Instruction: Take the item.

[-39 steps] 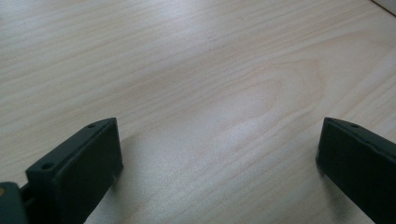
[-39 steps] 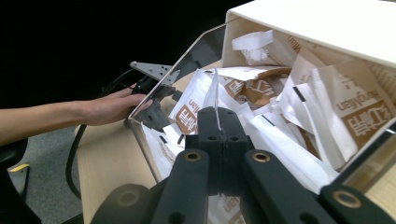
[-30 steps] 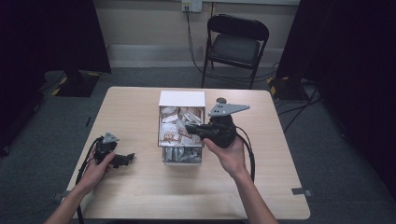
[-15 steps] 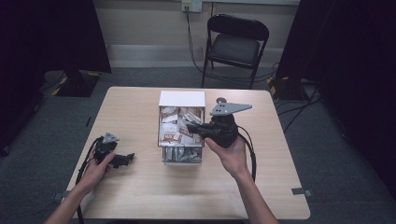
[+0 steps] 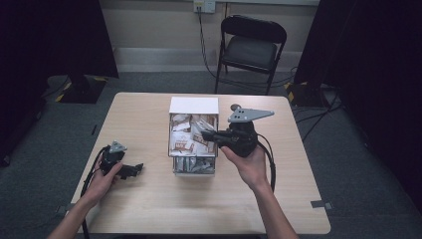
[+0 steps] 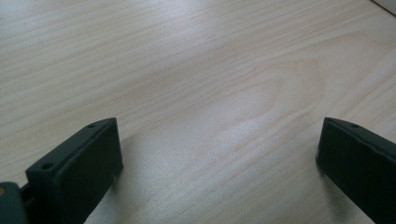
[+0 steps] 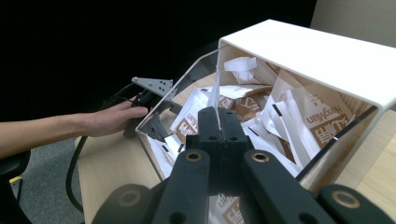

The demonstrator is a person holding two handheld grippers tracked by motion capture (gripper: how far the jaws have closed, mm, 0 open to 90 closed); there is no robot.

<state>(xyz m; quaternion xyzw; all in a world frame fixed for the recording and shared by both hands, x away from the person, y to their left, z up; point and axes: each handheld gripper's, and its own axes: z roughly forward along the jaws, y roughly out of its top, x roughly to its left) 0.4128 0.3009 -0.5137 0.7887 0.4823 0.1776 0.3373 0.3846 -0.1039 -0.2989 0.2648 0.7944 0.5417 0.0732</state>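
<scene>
Pale wooden table [image 5: 149, 209] (grey carpet [image 5: 45, 144], black folding chair [image 5: 251, 47] behind)

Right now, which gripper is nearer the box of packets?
Right. The right gripper is over the box, jaws shut on a packet. The left gripper rests on the table, off to the box's left, jaws open.

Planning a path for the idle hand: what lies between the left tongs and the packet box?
Bare table in the high view, between left tongs and box.
</scene>
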